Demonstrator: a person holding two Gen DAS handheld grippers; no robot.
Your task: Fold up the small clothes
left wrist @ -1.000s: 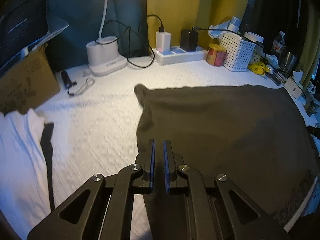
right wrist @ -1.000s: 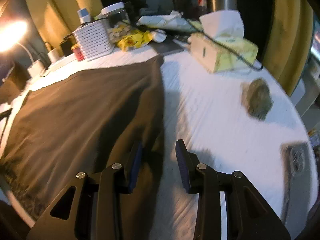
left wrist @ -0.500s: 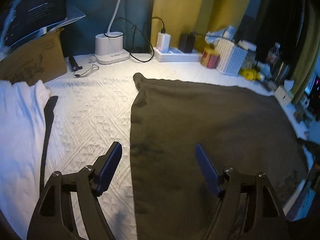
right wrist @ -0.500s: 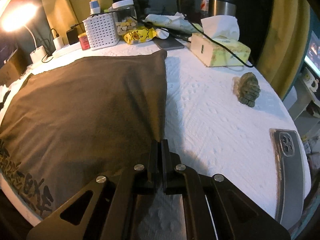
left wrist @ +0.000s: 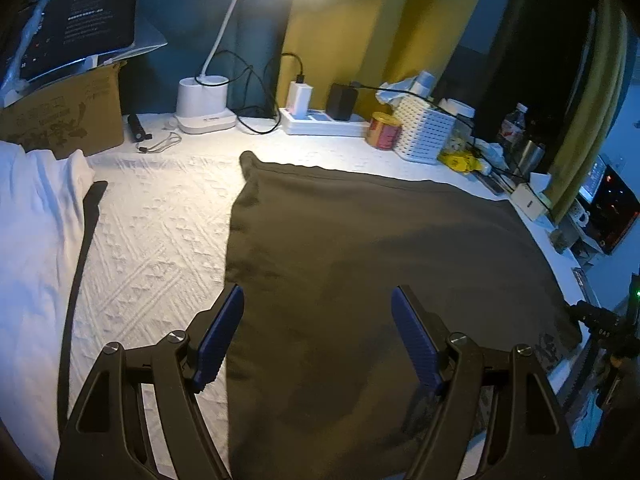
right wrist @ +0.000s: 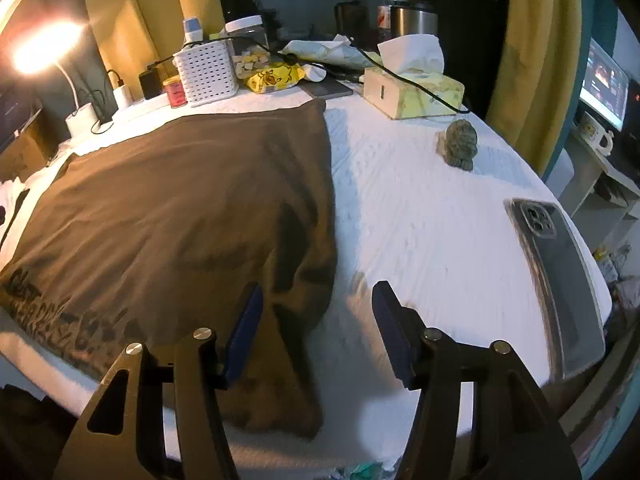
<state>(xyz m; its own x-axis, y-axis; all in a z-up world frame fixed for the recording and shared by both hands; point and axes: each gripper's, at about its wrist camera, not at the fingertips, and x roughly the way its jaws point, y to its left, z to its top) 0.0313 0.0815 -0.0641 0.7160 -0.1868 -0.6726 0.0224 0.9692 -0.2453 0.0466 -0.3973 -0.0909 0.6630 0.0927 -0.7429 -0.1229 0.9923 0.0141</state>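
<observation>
Brown T-shirt [left wrist: 360,264] lies flat mid-bench [left wrist: 160,216], long axis along near edge; printed hem blurred, overhanging. Left tool [left wrist: 316,336] apart over it; right tool [right wrist: 318,332] opening, blurred shirt corner between, unpinched.

Both grippers: black linkage arms, silver screws, ribbed blue fingers [left wrist: 218,340].

1. A lit white desk lamp [left wrist: 208,92] stands against a dark teal wall [left wrist: 192,20].
2. Yellow curtains [left wrist: 360,28] hang behind the bench [left wrist: 160,216], which has a white textured cover.
3. A glowing screen [right wrist: 604,84] sits far right.
</observation>
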